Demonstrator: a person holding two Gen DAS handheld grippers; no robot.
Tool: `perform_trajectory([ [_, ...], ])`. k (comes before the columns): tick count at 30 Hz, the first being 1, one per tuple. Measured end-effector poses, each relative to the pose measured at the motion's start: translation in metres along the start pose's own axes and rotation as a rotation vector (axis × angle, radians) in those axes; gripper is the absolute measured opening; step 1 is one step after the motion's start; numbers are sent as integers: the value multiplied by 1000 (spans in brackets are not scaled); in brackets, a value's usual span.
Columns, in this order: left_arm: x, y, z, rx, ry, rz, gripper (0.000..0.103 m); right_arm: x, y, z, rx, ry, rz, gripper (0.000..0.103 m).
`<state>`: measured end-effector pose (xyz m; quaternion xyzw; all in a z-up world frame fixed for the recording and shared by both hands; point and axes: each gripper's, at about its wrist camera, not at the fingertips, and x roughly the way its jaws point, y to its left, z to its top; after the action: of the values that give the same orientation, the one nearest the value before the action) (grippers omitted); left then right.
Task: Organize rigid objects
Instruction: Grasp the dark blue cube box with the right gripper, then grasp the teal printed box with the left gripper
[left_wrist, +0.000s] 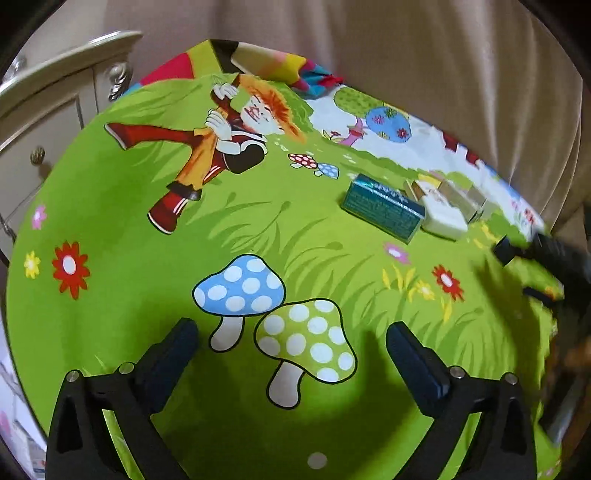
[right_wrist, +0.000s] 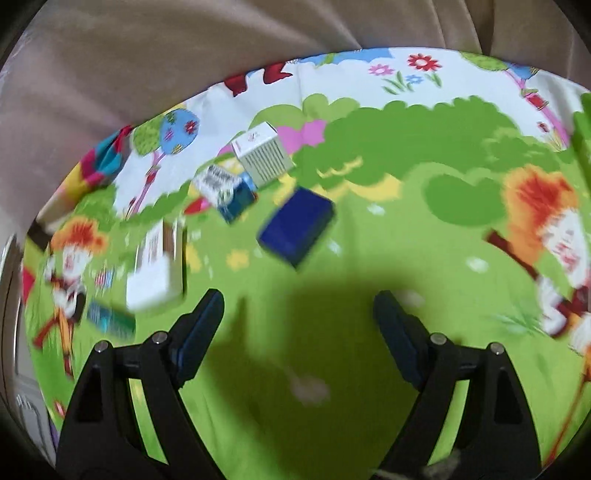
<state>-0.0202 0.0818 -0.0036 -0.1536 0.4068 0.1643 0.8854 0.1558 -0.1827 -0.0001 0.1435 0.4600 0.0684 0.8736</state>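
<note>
Several small boxes lie on a cartoon-print cloth. In the left wrist view a teal box (left_wrist: 384, 208) and a white box (left_wrist: 443, 218) sit far right, with gold-edged boxes (left_wrist: 463, 195) behind them. My left gripper (left_wrist: 291, 339) is open and empty above the mushroom print. In the blurred right wrist view a dark blue box (right_wrist: 297, 225) lies ahead of my open, empty right gripper (right_wrist: 299, 314). A white box (right_wrist: 157, 269) and a teal box (right_wrist: 110, 319) lie at the left, with a striped white box (right_wrist: 262, 153) and a blue-and-white box (right_wrist: 225, 192) farther back.
The green cloth (left_wrist: 110, 314) covers the whole surface. A beige curtain (left_wrist: 424, 62) hangs behind it. A cream cabinet (left_wrist: 48, 110) stands at the left. The other gripper's dark body (left_wrist: 546, 254) shows at the right edge of the left wrist view.
</note>
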Motion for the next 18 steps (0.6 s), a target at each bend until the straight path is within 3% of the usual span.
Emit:
perform_trajectory([
  [3, 2, -4, 0, 22, 12, 18, 103, 20, 20, 18, -11, -3, -118, 83],
  [5, 4, -7, 0, 43, 22, 34, 103, 28, 30, 23, -64, -10, -191, 58],
  [6, 5, -8, 1, 49, 24, 36, 103, 29, 31, 22, -103, -17, -234, 40],
  [7, 5, -8, 1, 52, 25, 34, 103, 28, 30, 21, -135, -23, -238, 32],
  [13, 2, -3, 4, 20, 42, 2, 103, -15, -2, -22, -381, -12, -129, 31],
  [16, 2, -1, 15, -132, 72, -13, 103, -38, -23, -46, -406, -14, -95, 31],
  [18, 9, 2, 30, -327, 104, -110, 103, -47, -29, -59, -420, -40, -92, 31],
])
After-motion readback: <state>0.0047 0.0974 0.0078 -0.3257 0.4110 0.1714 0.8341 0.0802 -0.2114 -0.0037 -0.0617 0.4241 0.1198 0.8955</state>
